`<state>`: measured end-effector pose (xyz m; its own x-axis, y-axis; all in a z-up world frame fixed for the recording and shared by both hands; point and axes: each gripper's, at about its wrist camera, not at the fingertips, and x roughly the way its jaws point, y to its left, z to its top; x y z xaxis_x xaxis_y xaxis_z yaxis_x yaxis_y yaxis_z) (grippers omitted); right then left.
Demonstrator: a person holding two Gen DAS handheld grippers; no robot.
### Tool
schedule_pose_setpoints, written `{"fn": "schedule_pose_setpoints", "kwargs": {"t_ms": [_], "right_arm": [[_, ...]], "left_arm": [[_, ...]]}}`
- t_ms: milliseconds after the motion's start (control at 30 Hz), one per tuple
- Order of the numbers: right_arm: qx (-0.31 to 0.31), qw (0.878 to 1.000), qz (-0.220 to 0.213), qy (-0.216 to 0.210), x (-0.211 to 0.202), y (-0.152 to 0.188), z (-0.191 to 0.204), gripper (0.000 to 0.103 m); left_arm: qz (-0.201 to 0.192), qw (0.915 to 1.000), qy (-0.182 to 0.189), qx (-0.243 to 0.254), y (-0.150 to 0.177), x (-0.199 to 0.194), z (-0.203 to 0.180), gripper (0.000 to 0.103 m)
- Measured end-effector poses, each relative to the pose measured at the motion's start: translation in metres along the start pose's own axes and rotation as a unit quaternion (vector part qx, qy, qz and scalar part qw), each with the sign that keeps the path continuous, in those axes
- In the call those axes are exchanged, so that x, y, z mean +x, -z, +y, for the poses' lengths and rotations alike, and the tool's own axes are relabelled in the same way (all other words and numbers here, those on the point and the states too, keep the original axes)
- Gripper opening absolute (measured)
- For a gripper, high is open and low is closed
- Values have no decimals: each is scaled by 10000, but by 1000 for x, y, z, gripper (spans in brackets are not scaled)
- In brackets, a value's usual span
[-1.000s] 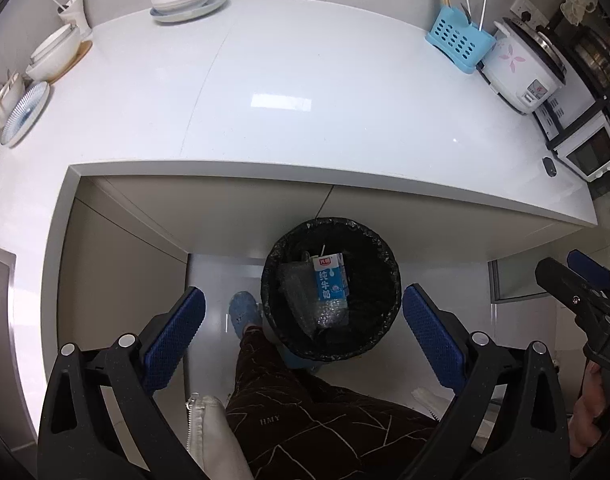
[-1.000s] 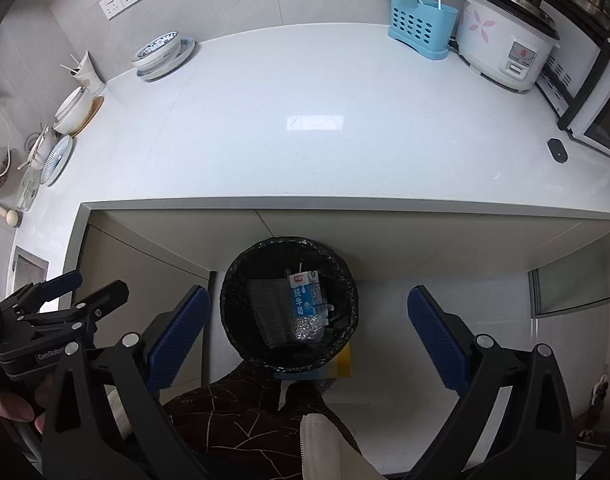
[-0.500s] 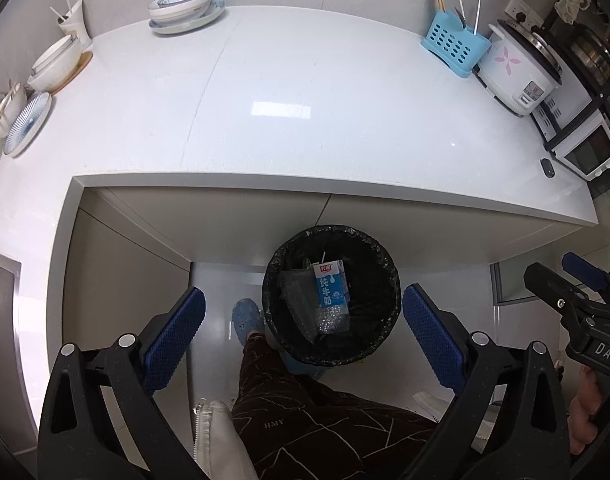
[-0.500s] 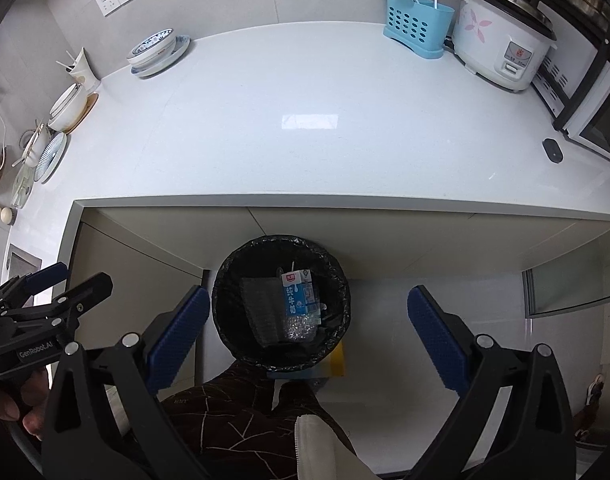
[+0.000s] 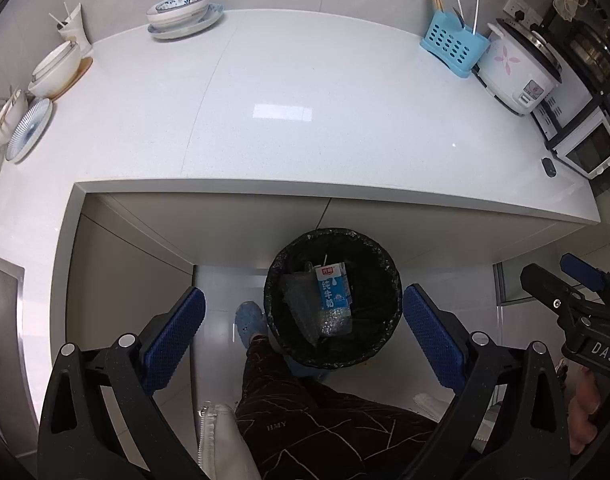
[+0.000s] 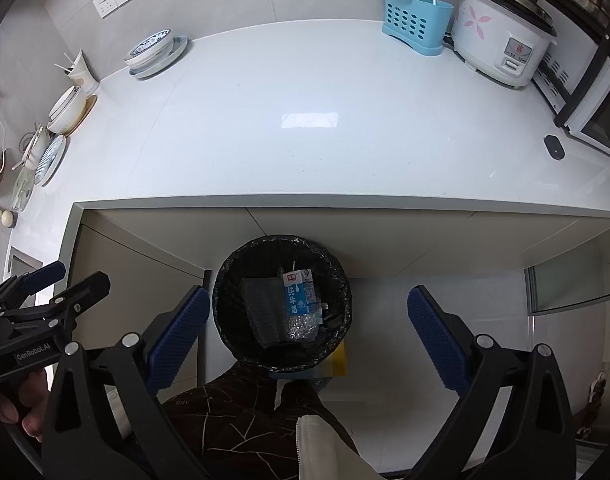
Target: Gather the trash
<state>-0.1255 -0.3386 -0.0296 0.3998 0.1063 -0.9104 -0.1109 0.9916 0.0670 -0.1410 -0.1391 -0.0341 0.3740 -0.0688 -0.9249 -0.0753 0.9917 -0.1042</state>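
A round bin lined with a black bag (image 5: 385, 312) (image 6: 229, 320) stands on the floor under the white counter's front edge. Inside it lie a blue and white milk carton (image 5: 333, 290) (image 6: 299, 292), a grey plastic wrapper (image 5: 295, 296) (image 6: 259, 302) and crinkled clear plastic. My left gripper (image 5: 303, 338) hangs open high above the bin, nothing between its blue pads. My right gripper (image 6: 305, 332) is open too, empty, with the bin below and slightly left. Each gripper shows at the edge of the other's view.
The white counter (image 5: 305, 112) (image 6: 305, 120) carries stacked bowls and plates (image 5: 183, 14) (image 6: 153, 50) at the back left, a blue utensil caddy (image 5: 453, 46) (image 6: 415, 22), a rice cooker (image 5: 517, 68) (image 6: 501, 40) and an oven at the right. A person's dark trouser leg (image 5: 305, 412) stands beside the bin.
Both grippers have risen and drawn back a little, so more of the counter and back wall shows. They stay open and empty; the bin's contents have not moved.
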Motion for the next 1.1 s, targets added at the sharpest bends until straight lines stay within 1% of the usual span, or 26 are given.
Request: {"fn": "schedule_pose_setpoints", "kwargs": {"t_ms": [367,633,733,933,1100], "right_arm": [[-13,10000,-4,5,0,-2,-1,95],[-33,10000,45,8,1,-3,-1,95],[-42,10000,51,6,1,-3,0,95],[-32,10000,67,9,2,-4,0,95],[-30,10000,48,17,1,-4,1,95]], "left_arm": [[-20,10000,70,12,-1,-1,-1,97],[-160,9998,106,114,-3,-6,-7,97],[-210,9996,42,184,-3,-7,-9,97],[-197,9997,24,174,-5,-6,-9,97],[-168,9997,132,152,-6,-4,-9,97]]}}
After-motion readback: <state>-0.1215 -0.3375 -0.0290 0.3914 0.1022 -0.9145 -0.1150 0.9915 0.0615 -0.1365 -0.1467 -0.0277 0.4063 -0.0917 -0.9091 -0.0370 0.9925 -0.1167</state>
